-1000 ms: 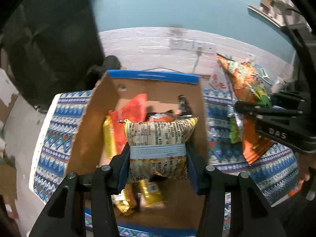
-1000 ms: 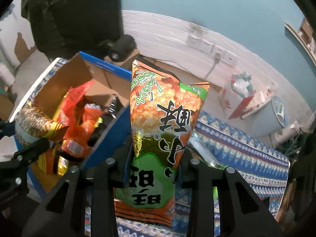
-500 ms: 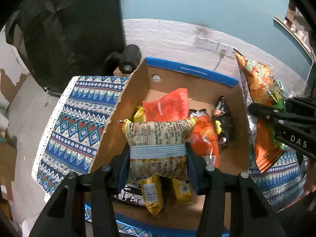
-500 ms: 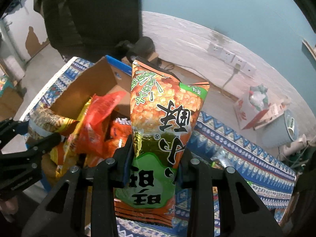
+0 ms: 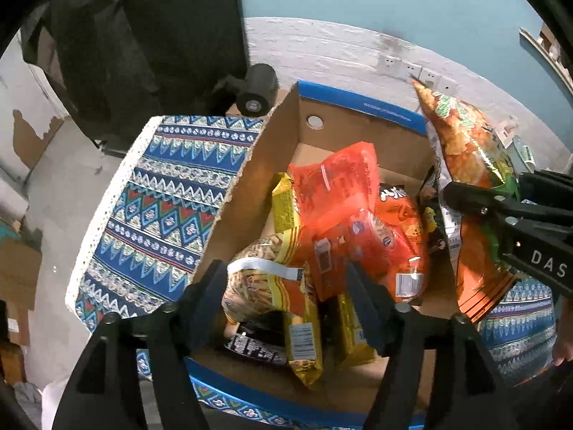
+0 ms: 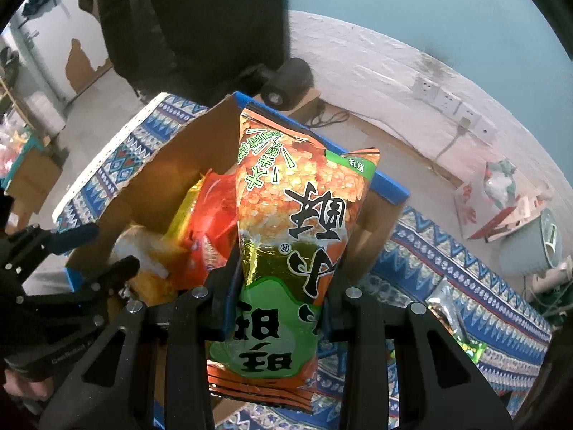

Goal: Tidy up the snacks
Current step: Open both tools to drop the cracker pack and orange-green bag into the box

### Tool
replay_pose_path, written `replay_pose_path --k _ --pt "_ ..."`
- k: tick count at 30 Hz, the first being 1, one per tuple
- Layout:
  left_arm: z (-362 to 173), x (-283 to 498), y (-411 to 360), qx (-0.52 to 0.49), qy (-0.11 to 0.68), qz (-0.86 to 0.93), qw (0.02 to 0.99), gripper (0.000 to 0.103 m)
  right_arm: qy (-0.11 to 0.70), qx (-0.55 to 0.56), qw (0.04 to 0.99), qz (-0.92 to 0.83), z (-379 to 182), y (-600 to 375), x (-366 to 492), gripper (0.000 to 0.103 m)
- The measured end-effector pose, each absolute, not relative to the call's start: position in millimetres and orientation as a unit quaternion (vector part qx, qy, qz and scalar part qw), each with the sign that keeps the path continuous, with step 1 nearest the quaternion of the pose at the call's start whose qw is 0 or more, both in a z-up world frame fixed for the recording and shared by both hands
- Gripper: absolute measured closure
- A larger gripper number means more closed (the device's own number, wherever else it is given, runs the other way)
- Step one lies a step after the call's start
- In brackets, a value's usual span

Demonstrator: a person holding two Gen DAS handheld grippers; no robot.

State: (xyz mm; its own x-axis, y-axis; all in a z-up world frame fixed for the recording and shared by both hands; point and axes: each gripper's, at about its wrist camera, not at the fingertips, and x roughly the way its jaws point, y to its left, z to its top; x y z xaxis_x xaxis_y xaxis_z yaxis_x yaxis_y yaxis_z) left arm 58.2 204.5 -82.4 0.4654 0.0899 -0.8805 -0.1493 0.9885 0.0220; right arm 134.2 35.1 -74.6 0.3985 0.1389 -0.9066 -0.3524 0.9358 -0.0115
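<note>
The left claw stands released above the cardboard box, its jaws having just been opening; the tan banded snack bag lies between them but is no longer pressed, and rests tilted on the yellow packets at the near end of the box. For this step to be done well, the claw should be lifted straight up and clear, so that no finger drags the bag back out or knocks the red pouch leaning behind it.

The right claw is clenched on the orange-and-green snack bag, held upright over the right side of the box. A gap is seen near the right wall beside the orange chip bag; the bag is best lowered there, bottom first, and let go only when it is supported, lest it tip over the rim onto the patterned surface.

Against the earlier frames, the tan bag was clamped squarely in the left claw and is now dropped into the box. The box is seen more fully under both claws, and the orange-and-green bag has been brought from beside the box to over it.
</note>
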Motion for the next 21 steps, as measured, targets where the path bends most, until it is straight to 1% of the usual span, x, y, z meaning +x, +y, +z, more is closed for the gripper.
replay_pose_path --k 10,11,13,16,19,21 --pt "-72.1 53.1 202.0 -0.024 0.502 0.070 0.862 0.031 0.539 -0.097 0.821 0.163 -82.0 41.5 137.3 0.069" --pt "-69.9 52.3 200.3 -0.021 0.499 0.070 0.864 0.031 0.540 -0.094 0.820 0.164 -82.3 41.9 137.5 0.068" --pt "-67.8 51.8 198.4 -0.015 0.495 0.071 0.866 0.031 0.539 -0.090 0.821 0.163 -81.1 41.2 137.4 0.056" --pt "-65.8 51.9 196.4 -0.013 0.493 0.071 0.867 0.031 0.534 -0.088 0.826 0.160 -76.9 38.1 136.2 0.044" --pt "-64.1 52.3 194.4 -0.018 0.492 0.068 0.868 0.031 0.528 -0.084 0.831 0.156 -71.8 33.0 133.7 0.036" --pt "-61.9 52.7 191.3 -0.018 0.490 0.066 0.869 0.031 0.525 -0.082 0.834 0.151 -68.0 27.8 131.9 0.034"
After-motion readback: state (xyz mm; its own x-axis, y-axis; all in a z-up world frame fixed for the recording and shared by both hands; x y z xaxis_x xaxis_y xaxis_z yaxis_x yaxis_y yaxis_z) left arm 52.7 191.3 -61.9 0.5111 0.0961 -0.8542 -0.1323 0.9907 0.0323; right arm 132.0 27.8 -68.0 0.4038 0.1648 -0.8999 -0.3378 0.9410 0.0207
